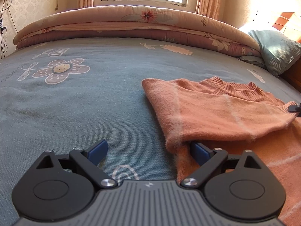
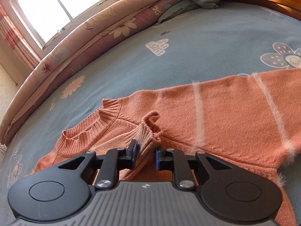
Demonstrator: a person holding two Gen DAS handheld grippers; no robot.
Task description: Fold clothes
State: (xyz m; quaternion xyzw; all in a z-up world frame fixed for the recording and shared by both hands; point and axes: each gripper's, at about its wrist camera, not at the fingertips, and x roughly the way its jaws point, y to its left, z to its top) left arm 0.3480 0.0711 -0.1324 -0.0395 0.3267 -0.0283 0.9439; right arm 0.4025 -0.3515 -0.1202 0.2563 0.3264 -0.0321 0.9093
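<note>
The right gripper (image 2: pixel 145 155) pinched the orange sweater's (image 2: pixel 225 116) ribbed cuff (image 2: pixel 148 131) between its fingers; the left gripper's (image 1: pixel 148 150) fingers stood spread over the bed (image 1: pixel 84 103).

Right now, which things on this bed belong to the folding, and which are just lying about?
In the job:
- orange sweater
- its ribbed cuff, pinched in the right gripper
- left gripper, open at the sweater's edge

Lying about:
- rolled quilt
- pillow
- bedsheet
</note>
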